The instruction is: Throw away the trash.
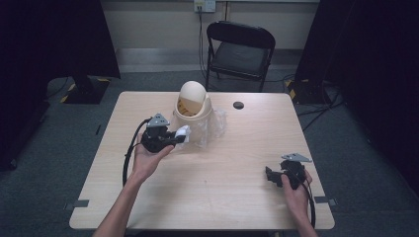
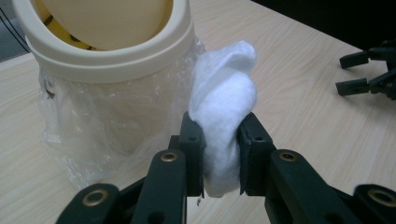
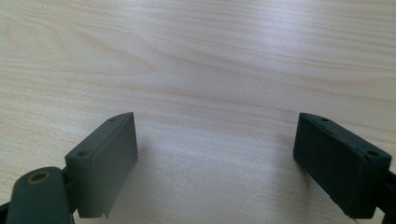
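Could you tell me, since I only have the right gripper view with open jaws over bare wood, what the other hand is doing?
Observer: The left gripper is shut on a white wad of soft material.
Operator: Where is it holding that, please?
Observer: Right beside a cream bin with a domed swing lid, near the table's far middle.
Operator: Is the bin lined?
Observer: Yes, a clear plastic bag hangs out below its rim.
Operator: And where is my gripper?
Observer: The right gripper is near the table's right front, well apart from the bin.
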A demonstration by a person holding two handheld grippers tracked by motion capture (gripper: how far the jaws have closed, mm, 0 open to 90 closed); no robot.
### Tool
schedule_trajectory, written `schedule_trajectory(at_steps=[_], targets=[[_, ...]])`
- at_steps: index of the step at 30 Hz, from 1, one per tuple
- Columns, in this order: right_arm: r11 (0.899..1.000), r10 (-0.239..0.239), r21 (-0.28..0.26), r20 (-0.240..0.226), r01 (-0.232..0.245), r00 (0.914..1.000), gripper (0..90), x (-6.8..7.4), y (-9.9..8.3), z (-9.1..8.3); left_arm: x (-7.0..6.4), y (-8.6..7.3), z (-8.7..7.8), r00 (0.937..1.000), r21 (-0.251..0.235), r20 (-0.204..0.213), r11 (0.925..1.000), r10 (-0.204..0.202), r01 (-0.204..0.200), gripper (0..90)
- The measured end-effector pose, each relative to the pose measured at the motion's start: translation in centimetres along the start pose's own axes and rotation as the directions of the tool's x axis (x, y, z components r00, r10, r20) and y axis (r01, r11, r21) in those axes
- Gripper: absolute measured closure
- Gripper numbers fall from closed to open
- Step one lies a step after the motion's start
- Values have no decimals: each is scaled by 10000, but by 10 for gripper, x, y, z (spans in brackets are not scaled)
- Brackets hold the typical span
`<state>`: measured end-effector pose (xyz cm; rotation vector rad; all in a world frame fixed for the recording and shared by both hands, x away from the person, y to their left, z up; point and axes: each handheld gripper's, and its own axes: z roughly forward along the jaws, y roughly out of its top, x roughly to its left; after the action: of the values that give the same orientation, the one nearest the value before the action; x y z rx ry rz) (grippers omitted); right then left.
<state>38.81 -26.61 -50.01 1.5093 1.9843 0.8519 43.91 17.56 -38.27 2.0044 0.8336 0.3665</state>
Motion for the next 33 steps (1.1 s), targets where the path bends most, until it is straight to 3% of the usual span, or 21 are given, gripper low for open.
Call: schedule_trajectory(at_steps=[3, 6, 17, 28, 30, 33], targets=[[10000, 22, -8, 1, -22, 10000, 130, 0, 0, 0, 2, 7, 3, 9993, 262, -281, 9993, 259, -252, 752], [10000, 4, -3, 3, -4, 10000, 129, 0, 0, 0, 6, 13, 5, 9989, 251, -379, 9994, 266, -257, 752], [10000, 9, -1, 3, -9, 10000, 130, 0, 0, 0, 22, 34, 8, 9993, 10, -353, 10000, 77, -77, 752], [10000, 8, -14, -6, -8, 10000, 129, 0, 0, 0, 31, 47, 20, 9991, 128, -428, 9999, 73, -68, 752], [10000, 5, -14, -10, -5, 10000, 130, 0, 0, 0, 33, 51, 22, 9978, 348, -617, 9991, 243, -222, 752], [10000, -7, -14, -27, 7, 10000, 129, 0, 0, 0, 38, 54, 24, 9984, 345, -554, 9994, 67, -47, 752]])
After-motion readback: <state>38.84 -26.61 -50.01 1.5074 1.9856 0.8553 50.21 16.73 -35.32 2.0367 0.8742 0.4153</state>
